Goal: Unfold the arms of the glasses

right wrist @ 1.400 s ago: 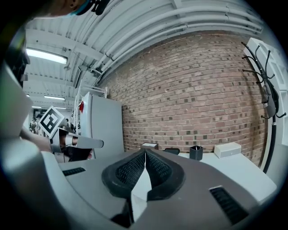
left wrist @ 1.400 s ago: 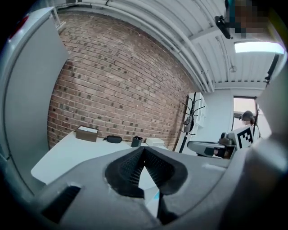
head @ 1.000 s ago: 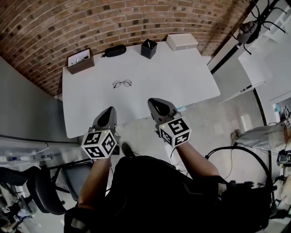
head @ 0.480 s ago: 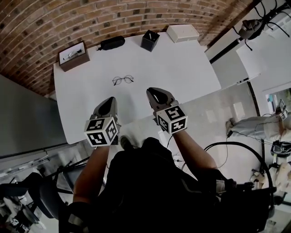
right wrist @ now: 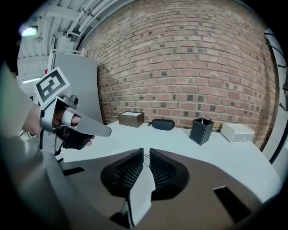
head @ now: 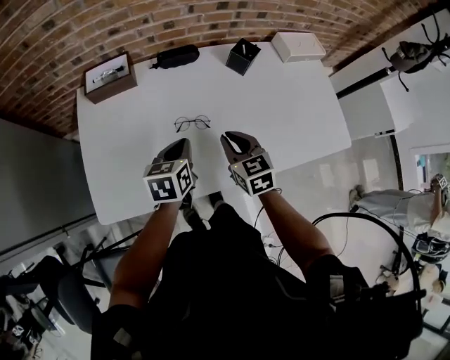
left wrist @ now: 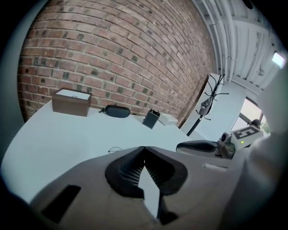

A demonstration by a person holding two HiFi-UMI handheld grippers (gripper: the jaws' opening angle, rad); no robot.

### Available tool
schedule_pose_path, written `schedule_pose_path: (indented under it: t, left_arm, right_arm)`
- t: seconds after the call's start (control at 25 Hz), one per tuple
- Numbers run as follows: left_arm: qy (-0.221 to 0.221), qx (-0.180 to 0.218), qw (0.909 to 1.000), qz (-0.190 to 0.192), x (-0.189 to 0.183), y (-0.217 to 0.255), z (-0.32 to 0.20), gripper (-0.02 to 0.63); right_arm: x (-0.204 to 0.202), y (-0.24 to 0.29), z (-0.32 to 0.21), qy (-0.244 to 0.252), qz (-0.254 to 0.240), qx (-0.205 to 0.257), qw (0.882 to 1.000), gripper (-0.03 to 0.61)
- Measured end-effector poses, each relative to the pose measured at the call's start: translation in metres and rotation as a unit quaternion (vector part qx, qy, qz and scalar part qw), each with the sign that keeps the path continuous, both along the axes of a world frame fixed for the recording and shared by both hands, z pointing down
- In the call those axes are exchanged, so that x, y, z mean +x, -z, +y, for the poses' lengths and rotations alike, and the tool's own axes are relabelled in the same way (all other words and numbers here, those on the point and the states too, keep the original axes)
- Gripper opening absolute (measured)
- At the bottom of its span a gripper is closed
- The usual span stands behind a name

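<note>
Black short-sleeved top on the person. Left gripper and right gripper are both grey shells with ribbed black fingers and black-and-white marker cubes.

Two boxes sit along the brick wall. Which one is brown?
The brown box at the left end, beside the black glasses case; the white box sits at the right end.

An office-like workroom: brick wall, white table bearing a pen holder, swivel chair, cables on the floor.
</note>
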State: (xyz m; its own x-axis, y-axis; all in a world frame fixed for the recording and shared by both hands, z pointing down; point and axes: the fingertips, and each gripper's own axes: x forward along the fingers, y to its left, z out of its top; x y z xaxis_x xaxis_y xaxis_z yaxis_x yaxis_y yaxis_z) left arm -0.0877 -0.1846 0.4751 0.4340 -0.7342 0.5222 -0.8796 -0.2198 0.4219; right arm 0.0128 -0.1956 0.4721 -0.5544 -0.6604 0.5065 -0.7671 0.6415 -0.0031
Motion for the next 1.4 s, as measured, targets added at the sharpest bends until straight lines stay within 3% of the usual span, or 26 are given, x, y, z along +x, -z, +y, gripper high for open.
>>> schedule_pose_path:
  t: [0.16, 0.48, 0.6, 0.8, 1.16, 1.4]
  left_arm:
    - [-0.001, -0.043, 0.9991, -0.002, 0.018, -0.031, -0.028, 0.011]
    - [0.039, -0.112, 0.9929, -0.016, 0.039, -0.095, -0.071, 0.019]
    - [0.047, -0.128, 0.9906, -0.010, 0.049, -0.105, -0.083, 0.126]
    - [0.078, -0.164, 0.9827, -0.039, 0.053, -0.126, -0.091, 0.127]
    - [0.127, -0.213, 0.9674, -0.053, 0.057, -0.151, -0.093, 0.126]
    - [0.132, -0.222, 0.9646, -0.053, 0.058, -0.156, -0.099, 0.101]
  right_arm:
    - [0.001, -0.023, -0.024, 0.018, 0.008, -0.015, 1.000, 0.009]
    - [0.021, -0.061, -0.044, 0.023, 0.006, -0.051, 0.998, 0.009]
    - [0.028, -0.071, -0.045, 0.030, 0.005, -0.066, 0.997, 0.009]
    - [0.040, -0.084, -0.050, 0.033, 0.000, -0.078, 0.996, 0.009]
    - [0.053, -0.095, -0.056, 0.033, -0.010, -0.090, 0.995, 0.009]
    - [0.054, -0.103, -0.057, 0.039, -0.013, -0.098, 0.994, 0.009]
